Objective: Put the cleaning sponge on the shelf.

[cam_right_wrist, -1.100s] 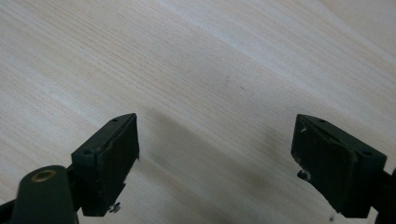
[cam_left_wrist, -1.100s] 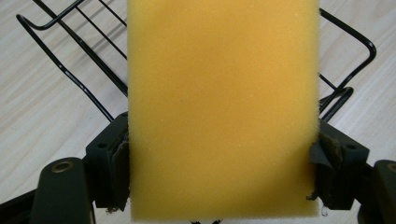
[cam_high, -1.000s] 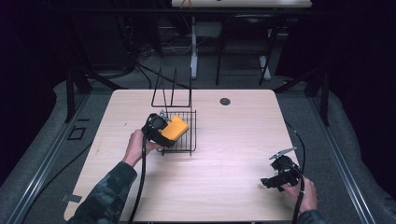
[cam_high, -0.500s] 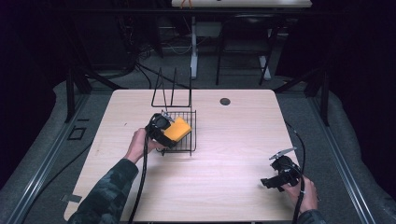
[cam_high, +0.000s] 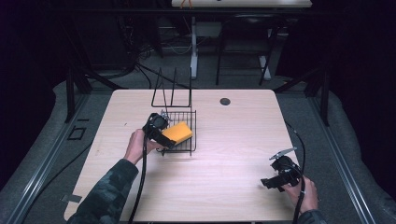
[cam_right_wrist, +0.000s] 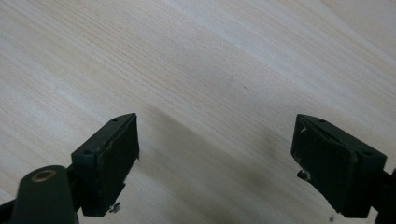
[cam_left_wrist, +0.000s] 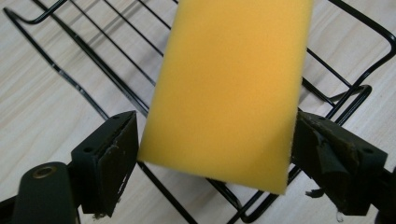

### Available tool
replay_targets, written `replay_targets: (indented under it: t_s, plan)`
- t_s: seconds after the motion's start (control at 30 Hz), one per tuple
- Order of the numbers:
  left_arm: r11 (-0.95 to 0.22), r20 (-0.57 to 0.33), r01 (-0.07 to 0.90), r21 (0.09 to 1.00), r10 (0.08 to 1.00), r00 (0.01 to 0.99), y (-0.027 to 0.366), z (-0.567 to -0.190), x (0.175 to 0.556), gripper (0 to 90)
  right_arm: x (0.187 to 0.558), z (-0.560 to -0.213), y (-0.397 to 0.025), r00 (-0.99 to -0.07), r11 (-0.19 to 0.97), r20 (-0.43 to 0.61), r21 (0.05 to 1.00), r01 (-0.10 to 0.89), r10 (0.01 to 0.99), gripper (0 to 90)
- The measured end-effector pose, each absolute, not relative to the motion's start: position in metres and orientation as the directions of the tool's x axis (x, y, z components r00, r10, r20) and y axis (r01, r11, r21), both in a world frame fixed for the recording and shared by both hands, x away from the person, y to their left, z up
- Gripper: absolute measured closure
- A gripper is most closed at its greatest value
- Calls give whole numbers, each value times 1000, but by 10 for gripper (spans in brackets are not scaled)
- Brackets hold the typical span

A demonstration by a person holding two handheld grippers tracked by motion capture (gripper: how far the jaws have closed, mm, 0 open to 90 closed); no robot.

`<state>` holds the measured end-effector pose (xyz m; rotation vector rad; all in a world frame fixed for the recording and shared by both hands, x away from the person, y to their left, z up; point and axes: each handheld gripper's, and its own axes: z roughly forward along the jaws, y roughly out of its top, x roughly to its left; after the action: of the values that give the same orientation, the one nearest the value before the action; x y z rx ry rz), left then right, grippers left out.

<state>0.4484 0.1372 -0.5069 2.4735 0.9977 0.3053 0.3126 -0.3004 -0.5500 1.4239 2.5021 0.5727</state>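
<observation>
A yellow sponge (cam_high: pixel 178 131) lies tilted in a black wire rack (cam_high: pixel 186 150) at the table's left centre. My left gripper (cam_high: pixel 169 136) reaches into the rack from its left side. In the left gripper view the sponge (cam_left_wrist: pixel 229 88) spans the whole gap of this gripper (cam_left_wrist: pixel 215 154); the jaws stand wide apart with the sponge's edges right at both pads, above the rack's wires (cam_left_wrist: pixel 93 60). My right gripper (cam_high: pixel 270 183) rests low at the table's front right, open (cam_right_wrist: pixel 215 158) over bare wood with nothing between its jaws.
The rack's tall upright prongs (cam_high: pixel 172 91) rise at its far end. A small dark round grommet (cam_high: pixel 225 101) sits near the back edge of the light wooden table (cam_high: pixel 233 140). Cables trail from both grippers toward the front edge. Dark frames and floor surround the table.
The left gripper and the sponge have edged slightly to the right within the rack. The right gripper has stayed where it was.
</observation>
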Motion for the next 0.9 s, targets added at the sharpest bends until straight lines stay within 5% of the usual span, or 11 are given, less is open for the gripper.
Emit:
replay_targets:
  t_s: [0.5, 0.9]
  plan:
    - [-692, 28, 531, 490, 621, 783, 141, -505, 445, 280, 312, -550, -300, -514, 459, 14, 429, 778, 858, 148]
    - [-734, 17, 478, 482, 553, 833, 143, -506, 450, 273, 312, -549, -300, -513, 460, 16, 417, 783, 858, 148]
